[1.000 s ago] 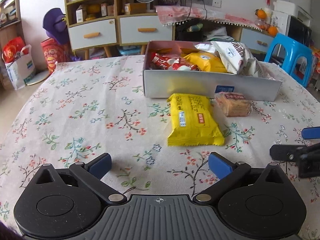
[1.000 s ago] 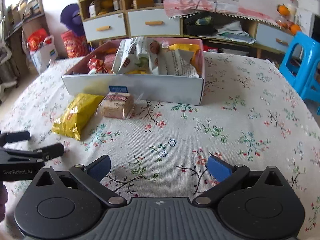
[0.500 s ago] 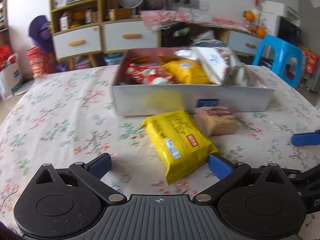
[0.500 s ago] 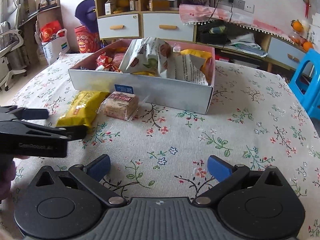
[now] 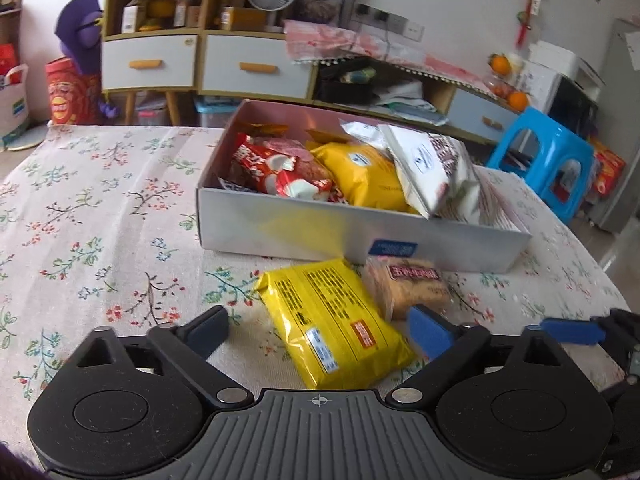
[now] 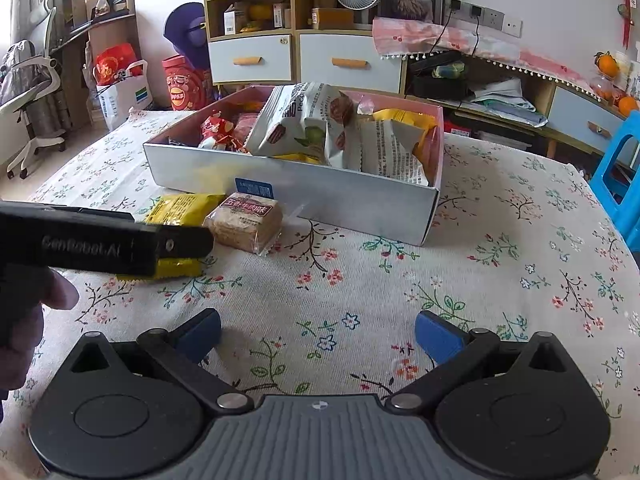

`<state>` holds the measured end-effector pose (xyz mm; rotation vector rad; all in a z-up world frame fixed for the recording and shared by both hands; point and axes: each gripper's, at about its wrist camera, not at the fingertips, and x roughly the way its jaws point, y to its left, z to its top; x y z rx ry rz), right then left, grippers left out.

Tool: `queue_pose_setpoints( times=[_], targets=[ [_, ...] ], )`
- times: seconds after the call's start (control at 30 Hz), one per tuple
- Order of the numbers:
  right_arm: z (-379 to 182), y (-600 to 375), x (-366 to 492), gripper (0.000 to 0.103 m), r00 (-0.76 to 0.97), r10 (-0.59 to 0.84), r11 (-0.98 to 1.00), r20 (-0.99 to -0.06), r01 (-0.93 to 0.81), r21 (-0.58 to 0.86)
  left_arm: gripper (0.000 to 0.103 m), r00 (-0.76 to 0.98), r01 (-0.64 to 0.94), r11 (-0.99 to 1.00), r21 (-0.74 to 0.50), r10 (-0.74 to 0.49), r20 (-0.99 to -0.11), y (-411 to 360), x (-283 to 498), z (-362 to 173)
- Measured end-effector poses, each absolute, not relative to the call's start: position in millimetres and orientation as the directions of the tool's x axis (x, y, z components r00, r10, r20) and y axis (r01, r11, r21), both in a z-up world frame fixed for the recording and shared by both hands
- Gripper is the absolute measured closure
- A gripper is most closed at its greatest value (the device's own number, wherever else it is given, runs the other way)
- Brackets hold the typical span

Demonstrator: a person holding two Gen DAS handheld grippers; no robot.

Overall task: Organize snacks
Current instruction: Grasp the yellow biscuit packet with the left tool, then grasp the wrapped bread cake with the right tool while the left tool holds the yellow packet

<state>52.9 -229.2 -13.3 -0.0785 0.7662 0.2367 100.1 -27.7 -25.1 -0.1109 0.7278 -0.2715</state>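
Left gripper [image 5: 318, 330], its jaws just closing yet still wide, straddles the yellow snack packet [image 5: 334, 322] without pressing it. Right gripper [image 6: 318, 336] hangs wide open over the bench [image 6: 500, 280]; the box [image 6: 296, 192] sits at its twelve o'clock.

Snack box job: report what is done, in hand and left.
Done: the open grey cardboard box already holds several packets. In hand: the left tongs, jaws just closing, straddle the yellow foil snack packet on the table, not yet gripping. Left: that packet and the clear-wrapped brown biscuit pack. The right tongs are open and empty.
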Motion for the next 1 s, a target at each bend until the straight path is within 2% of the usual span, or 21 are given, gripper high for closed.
queue_pose_setpoints(
  times=[0.07, 0.13, 0.17, 0.2, 0.57, 0.77, 1.0],
  targets=[
    [-13.4, -228.9, 53.6, 0.01, 0.697, 0.182, 0.971, -0.694, -0.239, 0.016, 0.024, 0.715, 0.204, 0.96, -0.19, -0.279, -0.641, -25.7, 100.5, -24.0],
    [-13.5, -228.6, 54.6, 0.01, 0.699, 0.181, 0.971, -0.692, -0.237, 0.015, 0.046, 0.715, 0.207, 0.962, -0.177, -0.272, -0.644, -24.2, 99.2, -23.0],
    [-13.7, -228.2, 55.3, 0.01, 0.701, 0.18, 0.972, -0.69, -0.235, 0.015, 0.052, 0.716, 0.204, 0.966, -0.161, -0.26, -0.648, -23.7, 98.3, -22.4],
    [-13.9, -227.9, 56.4, 0.01, 0.703, 0.178, 0.973, -0.688, -0.232, 0.015, 0.054, 0.718, 0.2, 0.968, -0.151, -0.249, -0.65, -22.1, 97.2, -22.1],
    [-12.0, -212.5, 70.4, 0.01, 0.703, 0.161, 0.975, -0.693, -0.222, 0.001, 0.055, 0.722, 0.182, 0.975, -0.127, -0.22, -0.656, 12.6, 80.7, -21.0],
    [-9.6, -200.8, 80.9, 0.01, 0.681, 0.151, 0.979, -0.716, -0.206, 0.01, 0.055, 0.729, 0.166, 0.971, -0.171, -0.238, -0.642, 21.3, 72.0, -23.1],
    [-8.0, -177.9, 71.4, 0.01, 0.639, 0.233, 0.924, -0.733, -0.381, -0.039, 0.052, 0.693, 0.224, 0.956, -0.189, -0.292, -0.659, 34.1, 62.9, -21.5]
  ],
)
